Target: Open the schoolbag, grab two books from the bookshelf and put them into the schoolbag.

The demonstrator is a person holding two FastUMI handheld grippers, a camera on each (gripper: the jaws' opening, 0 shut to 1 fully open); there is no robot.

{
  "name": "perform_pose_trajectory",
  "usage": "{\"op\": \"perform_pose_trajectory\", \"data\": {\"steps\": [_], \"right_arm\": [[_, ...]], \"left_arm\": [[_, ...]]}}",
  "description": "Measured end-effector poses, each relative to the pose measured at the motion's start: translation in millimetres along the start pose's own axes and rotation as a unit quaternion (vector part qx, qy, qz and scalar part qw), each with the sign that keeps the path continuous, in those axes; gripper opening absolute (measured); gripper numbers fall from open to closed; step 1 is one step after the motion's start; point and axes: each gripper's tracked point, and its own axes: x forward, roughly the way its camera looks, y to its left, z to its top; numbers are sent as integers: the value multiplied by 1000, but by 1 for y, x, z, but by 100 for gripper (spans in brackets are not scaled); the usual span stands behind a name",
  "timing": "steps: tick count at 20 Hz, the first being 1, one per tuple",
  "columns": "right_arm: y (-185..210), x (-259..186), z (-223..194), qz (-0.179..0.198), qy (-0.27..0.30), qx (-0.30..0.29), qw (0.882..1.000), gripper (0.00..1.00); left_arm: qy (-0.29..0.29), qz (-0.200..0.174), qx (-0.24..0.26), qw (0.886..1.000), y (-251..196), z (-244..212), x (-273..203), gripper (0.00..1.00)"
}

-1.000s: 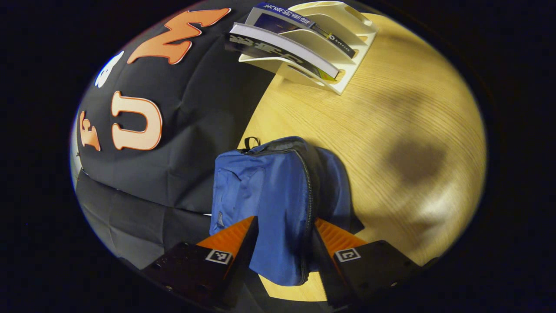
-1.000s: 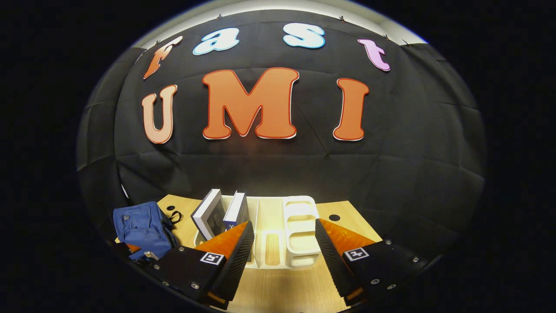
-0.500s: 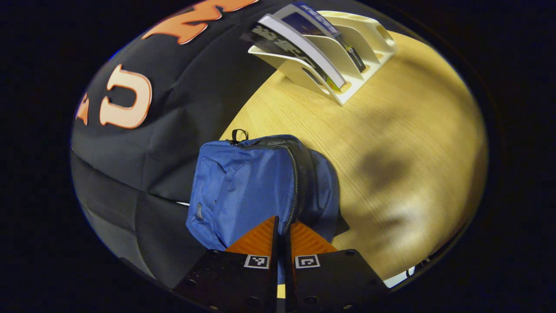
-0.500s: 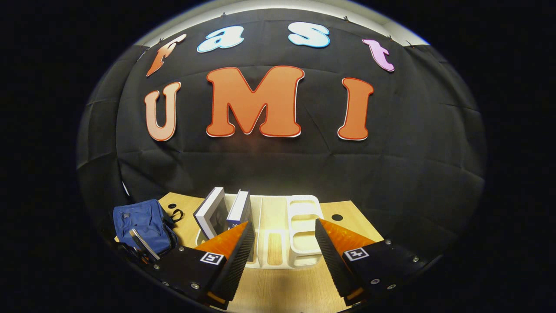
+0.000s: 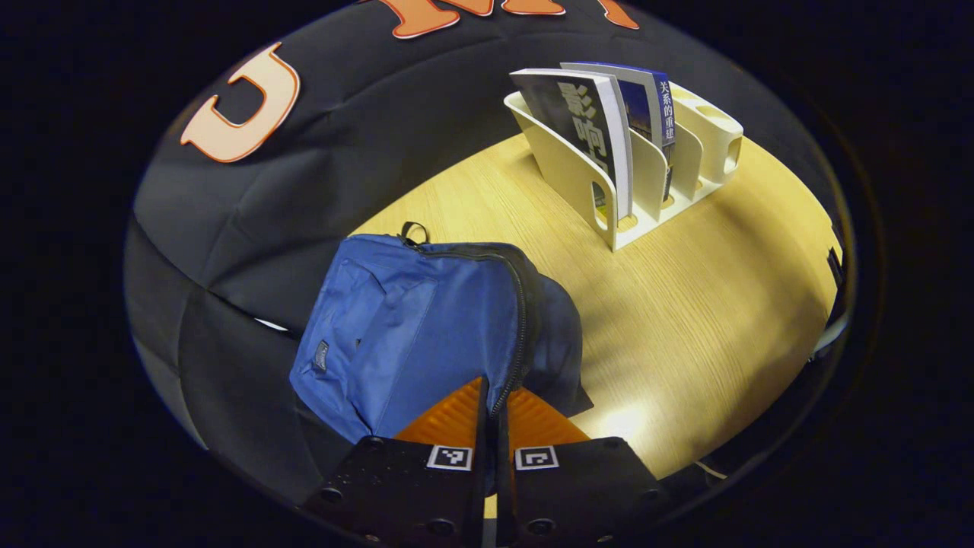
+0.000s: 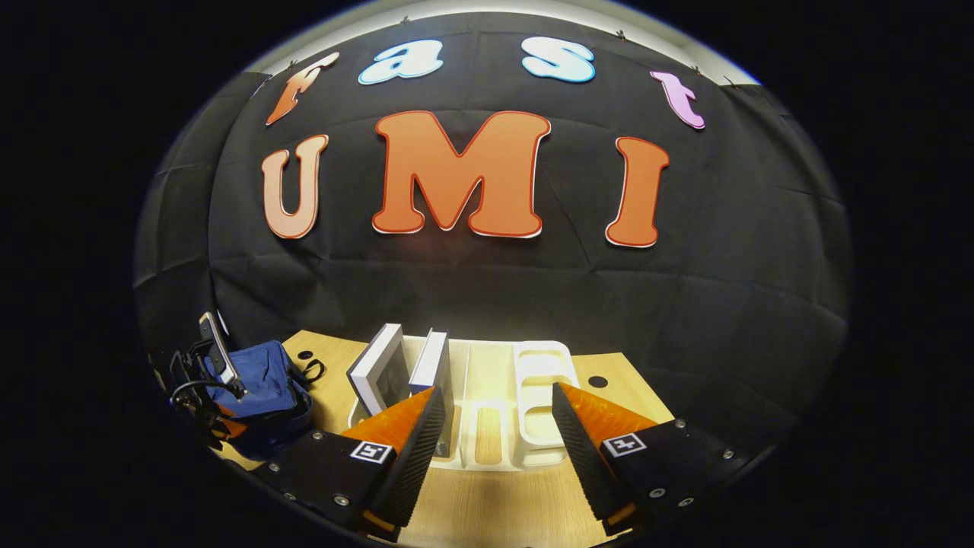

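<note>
A blue schoolbag (image 5: 411,327) lies on the wooden table (image 5: 685,304) near the black wall, its zipper (image 5: 521,320) running down to my left gripper (image 5: 494,407). That gripper is shut on the bag's zipper edge at its near end. Two books, a dark one (image 5: 578,129) and a blue one (image 5: 647,99), stand in a cream bookshelf (image 5: 670,179). My right gripper (image 6: 498,390) hangs open in front of the bookshelf (image 6: 540,377), with nothing between its fingers. The books (image 6: 380,369) lean in its left slots. The schoolbag (image 6: 262,388) lies at the far left, with the left gripper (image 6: 221,365) on it.
The bookshelf's right slots (image 6: 487,380) hold nothing. Small round holes (image 6: 598,381) are cut in the tabletop near the back wall. Bare wood (image 5: 708,320) stretches between the bag and the shelf. A cable (image 6: 190,388) hangs from the left gripper.
My left gripper went from open around the bag's end to shut on its zipper edge, then swung so the bookshelf shows more upright. My right gripper stayed open and barely moved.
</note>
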Motion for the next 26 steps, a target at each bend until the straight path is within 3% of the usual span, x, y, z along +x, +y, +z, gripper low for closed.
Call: {"op": "perform_pose_trajectory", "data": {"steps": [5, 10, 18, 26], "right_arm": [[-5, -1, -2, -7, 2, -2, 1000, 85], [3, 5, -2, 3, 6, -6, 1000, 85], [88, 37, 6, 79, 46, -20, 996, 85], [152, 95, -9, 85, 125, -83, 985, 85]], "left_arm": [[-4, -6, 11, 1000, -3, 12, -5, 6], [-23, -37, -53, 998, 25, 36, -23, 5], [-61, -89, -175, 979, 94, 69, -58, 5], [-88, -150, -238, 956, 139, 91, -72, 4]]}}
